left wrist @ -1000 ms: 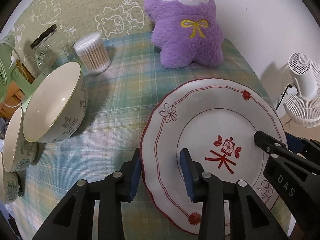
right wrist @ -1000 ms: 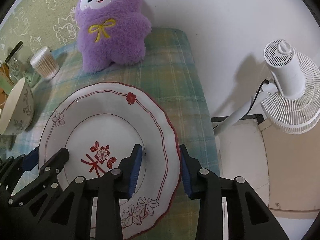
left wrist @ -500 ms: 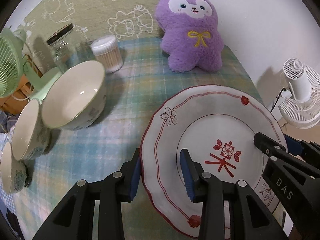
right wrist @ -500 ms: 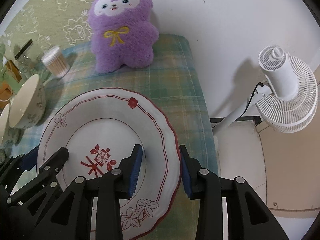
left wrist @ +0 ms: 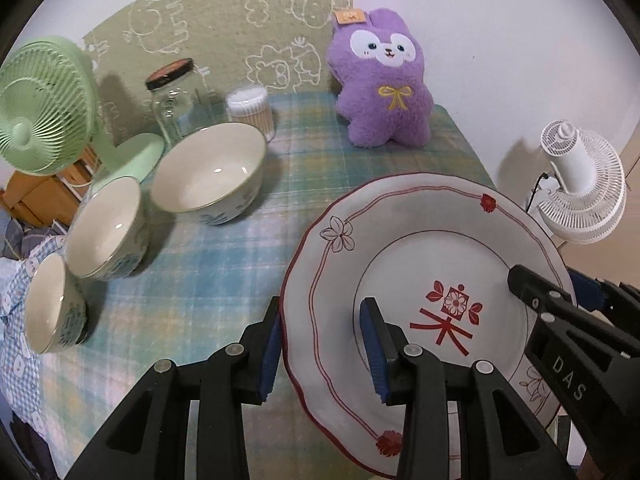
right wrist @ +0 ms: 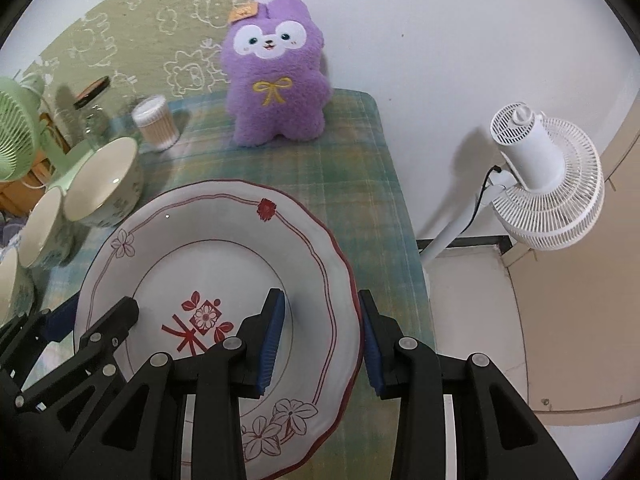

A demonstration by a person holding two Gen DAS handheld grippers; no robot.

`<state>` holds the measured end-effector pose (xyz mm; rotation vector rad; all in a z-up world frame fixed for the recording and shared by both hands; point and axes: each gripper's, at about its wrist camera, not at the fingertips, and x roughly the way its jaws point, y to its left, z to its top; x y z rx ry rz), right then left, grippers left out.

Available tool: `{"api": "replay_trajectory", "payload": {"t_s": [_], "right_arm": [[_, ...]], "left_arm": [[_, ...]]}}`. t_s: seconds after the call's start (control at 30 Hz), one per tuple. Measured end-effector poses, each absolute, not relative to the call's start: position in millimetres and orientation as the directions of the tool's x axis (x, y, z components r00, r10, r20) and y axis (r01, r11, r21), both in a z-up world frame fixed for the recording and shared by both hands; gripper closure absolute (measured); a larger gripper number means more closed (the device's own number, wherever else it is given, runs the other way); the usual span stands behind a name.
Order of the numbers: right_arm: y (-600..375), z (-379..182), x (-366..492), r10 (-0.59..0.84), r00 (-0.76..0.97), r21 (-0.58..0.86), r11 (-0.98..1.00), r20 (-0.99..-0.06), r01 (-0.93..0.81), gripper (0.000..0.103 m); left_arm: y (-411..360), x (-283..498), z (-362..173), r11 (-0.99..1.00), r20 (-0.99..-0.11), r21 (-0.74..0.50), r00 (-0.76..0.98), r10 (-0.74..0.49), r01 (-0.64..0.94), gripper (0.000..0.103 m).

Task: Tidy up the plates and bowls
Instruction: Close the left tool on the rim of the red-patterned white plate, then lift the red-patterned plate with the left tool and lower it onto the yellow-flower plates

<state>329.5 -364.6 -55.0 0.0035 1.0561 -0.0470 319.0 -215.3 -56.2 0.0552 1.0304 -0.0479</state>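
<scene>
A large white plate (left wrist: 420, 256) with a red rim line and a red emblem hangs above the plaid tablecloth (left wrist: 224, 256). My left gripper (left wrist: 322, 344) is shut on its left rim. My right gripper (right wrist: 320, 336) is shut on the right rim of the same plate (right wrist: 208, 256). Three cream bowls stand in a row at the left: a large bowl (left wrist: 208, 174), a medium bowl (left wrist: 106, 228) and a small bowl (left wrist: 50, 304). The right gripper (left wrist: 560, 300) shows at the right of the left wrist view.
A purple plush toy (left wrist: 382, 80) sits at the back of the table. A glass jar (left wrist: 174, 98) and a cotton-swab tub (left wrist: 250, 110) stand at the back left beside a green fan (left wrist: 38, 106). A white floor fan (right wrist: 548, 178) stands off the table's right edge.
Both grippers have risen and drawn back with the plate held between them. More of the table shows: all three bowls, the jar and the green fan have come into view.
</scene>
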Motion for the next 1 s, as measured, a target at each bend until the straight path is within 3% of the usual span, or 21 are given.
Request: {"api": "replay_trajectory", "payload": {"t_s": [0.5, 1.0], "right_arm": [[-351, -38, 243, -0.065, 0.487, -0.024, 0.996, -0.871, 0.091, 0.063], [-350, -67, 173, -0.105, 0.435, -0.043, 0.987, -0.894, 0.152, 0.063]], "left_arm": [[-207, 241, -42, 0.992, -0.848, 0.033, 0.529, -0.037, 0.123, 0.066], [-211, 180, -74, 0.979, -0.877, 0.052, 0.477, -0.050, 0.197, 0.066]]}}
